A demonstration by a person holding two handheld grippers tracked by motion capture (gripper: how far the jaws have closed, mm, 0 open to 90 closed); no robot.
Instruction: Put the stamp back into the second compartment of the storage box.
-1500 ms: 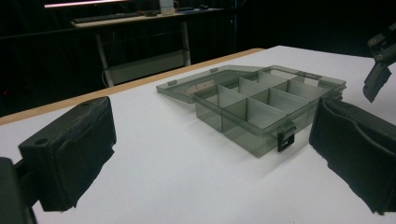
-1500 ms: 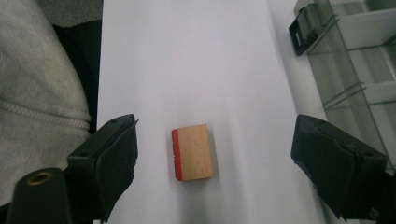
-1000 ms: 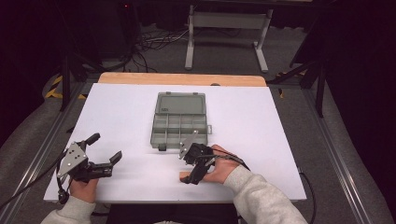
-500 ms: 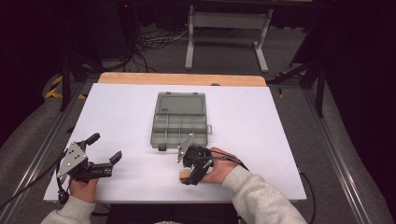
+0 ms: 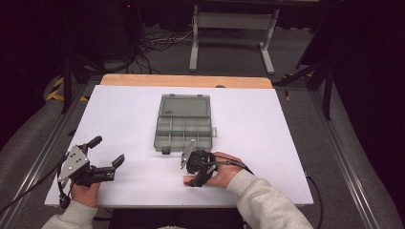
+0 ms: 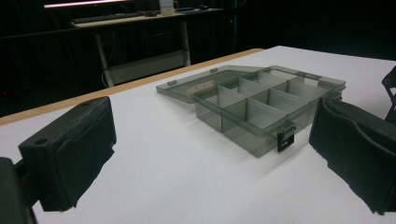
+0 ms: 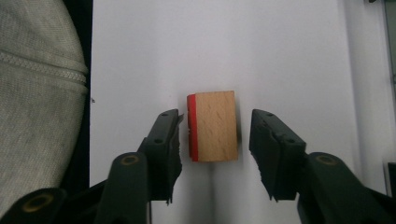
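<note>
Right gripper [image 7: 212, 144] is pointing down at the white table [image 5: 286, 129], jaws just closing around a small wooden block with one red face [image 7: 212, 126]; narrow gaps are showing on both sides, pads not yet pressing. Block is lying flat on the table near its front edge, just ahead of the person's grey sleeve [image 7: 37, 93]. Left gripper [image 5: 106, 153] is resting at the front left corner, jaws standing wide apart, nothing between them. Grey translucent plastic compartment box [image 5: 184, 125] is sitting open mid-table, lid folded back, compartments looking empty, near the right gripper.
</note>
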